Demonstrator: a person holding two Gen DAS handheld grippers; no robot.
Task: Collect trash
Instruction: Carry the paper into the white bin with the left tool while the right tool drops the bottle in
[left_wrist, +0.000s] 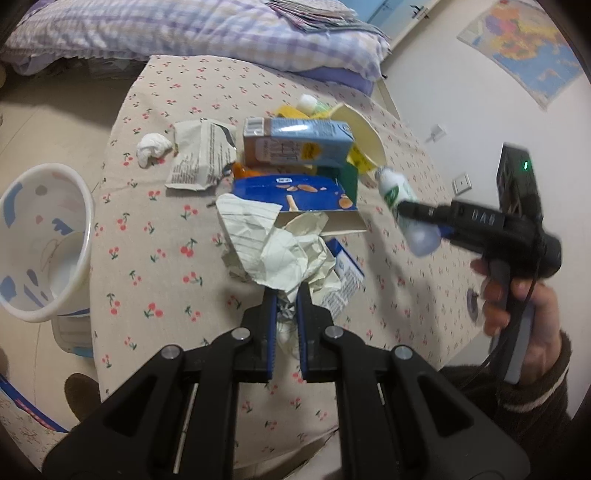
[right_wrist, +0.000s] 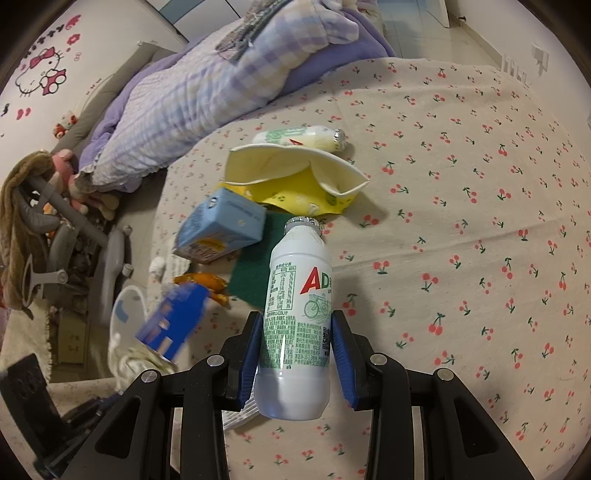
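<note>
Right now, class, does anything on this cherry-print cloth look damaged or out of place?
Yes. The paper cup lies on its side, crushed flat with its rim buckled. Beside it, the blue milk carton lies tipped over on other litter instead of standing upright.

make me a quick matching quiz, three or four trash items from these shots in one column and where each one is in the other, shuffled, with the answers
Things:
1. white drink bottle
2. crumpled lined paper
3. blue milk carton
4. white bin

Places:
A. on top of the trash pile
B. beside the table, off its edge
C. clamped in the right gripper
D. pinched in the left gripper

Pairs: 1-C, 2-D, 3-A, 4-B
</note>
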